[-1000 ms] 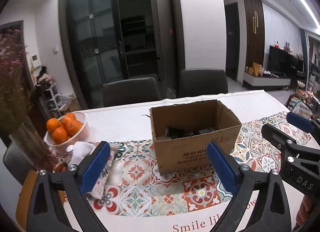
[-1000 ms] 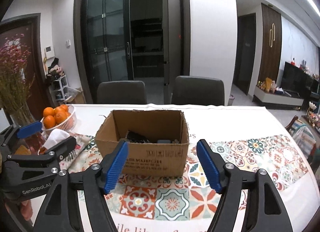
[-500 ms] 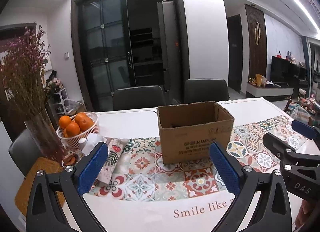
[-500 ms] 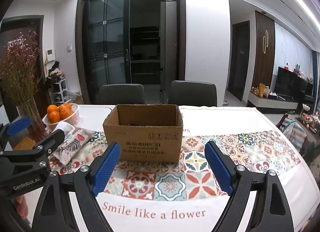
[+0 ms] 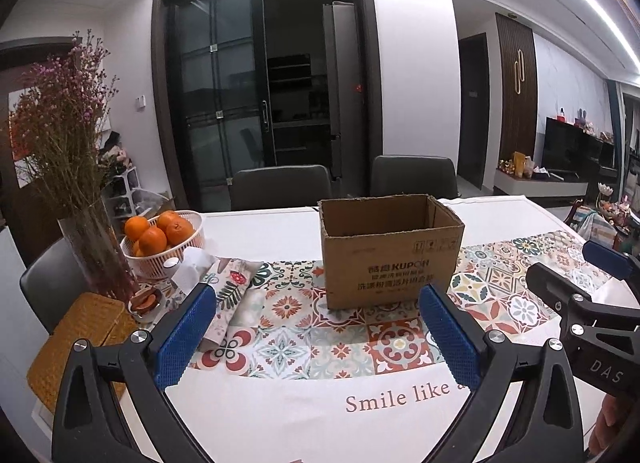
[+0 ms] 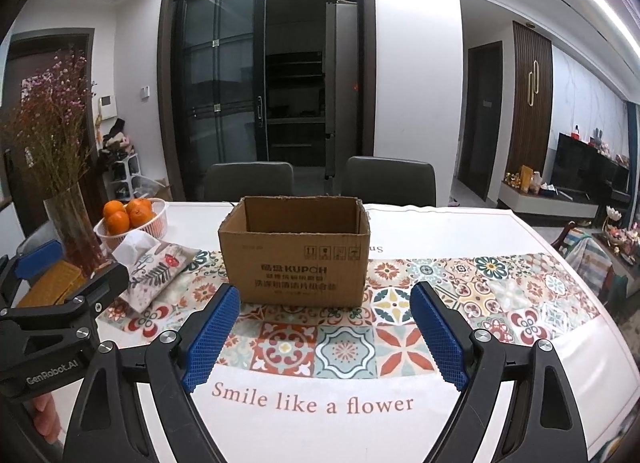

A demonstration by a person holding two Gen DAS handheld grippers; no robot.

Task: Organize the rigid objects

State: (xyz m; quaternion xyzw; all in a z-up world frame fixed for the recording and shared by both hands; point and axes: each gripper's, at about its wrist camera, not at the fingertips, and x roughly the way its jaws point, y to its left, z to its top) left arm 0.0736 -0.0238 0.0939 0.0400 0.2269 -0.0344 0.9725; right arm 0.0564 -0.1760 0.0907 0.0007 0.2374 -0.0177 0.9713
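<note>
One cardboard box (image 6: 295, 254), open at the top, was seen upright on the patterned runner (image 6: 344, 347) in the middle of the bench (image 6: 460, 231), its inside hidden from both wrist views. Both claws were held spread and empty above the near edge of the bench, the left claw (image 5: 316, 335) and the right claw (image 6: 325, 339) side by side and apart from the box. Further left, a tissue pouch (image 6: 154, 269), a basket of oranges (image 5: 162, 241) and a vase of dried flowers (image 5: 94, 251) were placed.
</note>
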